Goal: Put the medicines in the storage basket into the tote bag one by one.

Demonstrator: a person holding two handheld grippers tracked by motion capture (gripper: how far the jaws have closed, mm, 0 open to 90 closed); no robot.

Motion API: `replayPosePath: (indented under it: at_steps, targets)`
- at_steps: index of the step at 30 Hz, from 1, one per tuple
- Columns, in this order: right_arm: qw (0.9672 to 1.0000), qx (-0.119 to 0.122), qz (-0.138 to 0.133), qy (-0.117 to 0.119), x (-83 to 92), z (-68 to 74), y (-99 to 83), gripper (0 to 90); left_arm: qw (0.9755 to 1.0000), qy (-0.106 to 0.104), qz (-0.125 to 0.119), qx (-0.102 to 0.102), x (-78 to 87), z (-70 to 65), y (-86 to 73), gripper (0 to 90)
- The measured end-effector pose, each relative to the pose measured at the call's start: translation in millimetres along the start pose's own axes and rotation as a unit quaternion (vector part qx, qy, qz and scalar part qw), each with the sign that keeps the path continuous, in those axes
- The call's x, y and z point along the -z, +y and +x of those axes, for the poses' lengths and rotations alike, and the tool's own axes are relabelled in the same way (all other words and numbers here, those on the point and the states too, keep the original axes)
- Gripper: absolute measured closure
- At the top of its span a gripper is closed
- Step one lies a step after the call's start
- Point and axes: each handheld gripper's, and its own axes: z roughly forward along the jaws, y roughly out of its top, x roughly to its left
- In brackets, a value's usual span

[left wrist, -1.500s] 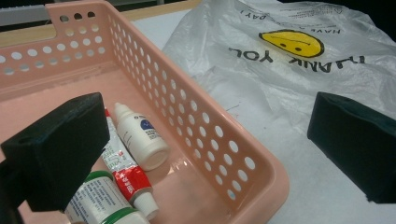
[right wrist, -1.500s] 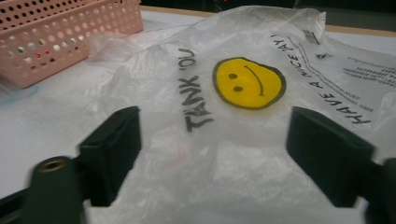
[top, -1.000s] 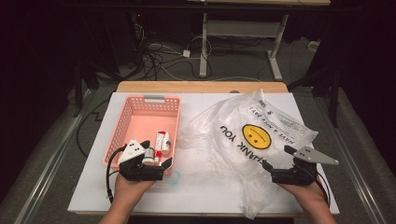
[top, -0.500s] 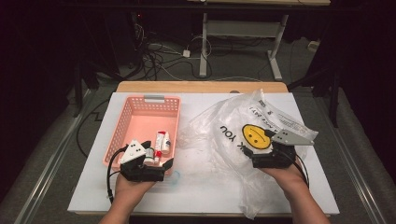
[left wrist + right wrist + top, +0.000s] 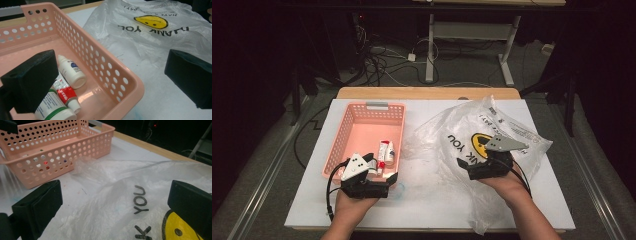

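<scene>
Basket [image 5: 362, 131] sitting on table's [image 5: 427, 210] left half; bag [image 5: 492, 135] lying on right half, its edge reaching near basket. Bottles [image 5: 71, 72] lying in basket's near end. Left gripper [image 5: 384, 181] hovering at basket's near corner; right gripper [image 5: 469, 167] hovering over bag, well apart from basket.

— What sort of place is this?

— A lab or test room, by the look of it. The white-topped table [image 5: 432, 210] stands on a grey floor [image 5: 267, 165] under one bright light, with darkness all round.

— Anything else?

— Loose cables [image 5: 384, 62] lie tangled on the floor behind it, beside the white metal legs of a height-adjustable desk [image 5: 430, 47].
</scene>
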Motion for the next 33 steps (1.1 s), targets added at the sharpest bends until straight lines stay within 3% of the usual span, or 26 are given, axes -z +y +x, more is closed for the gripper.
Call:
replayPosePath:
  at_steps: [8,12,14,18,22,33]
  targets:
    - [0.9995,-0.009,0.027,0.015,-7.8,1.7,-7.9,10.8,0.9998,0.013,-0.004,0.014,8.7,1.2,-5.4,0.0]
    - [0.9977,-0.020,0.054,0.034,-13.3,0.9,-13.7,15.4,0.9999,0.012,0.009,0.001,9.2,-0.2,-8.0,0.0]
    - [0.9968,-0.016,0.068,0.039,-16.5,2.6,-17.2,17.6,0.9999,0.010,0.006,0.004,10.1,0.1,-8.0,0.0]
    - [0.9946,-0.017,0.090,0.048,-21.0,4.4,-27.3,32.5,0.9999,0.006,0.009,0.003,7.7,-1.8,-8.4,0.0]
    - [0.9912,-0.017,0.112,0.067,-27.3,9.0,-34.1,41.2,1.0000,0.006,0.005,-0.002,8.6,-3.5,-6.9,0.0]
    - [0.9822,0.018,0.177,0.059,-49.7,20.9,-50.6,33.1,1.0000,0.001,0.010,0.002,6.7,-2.2,-8.1,0.0]
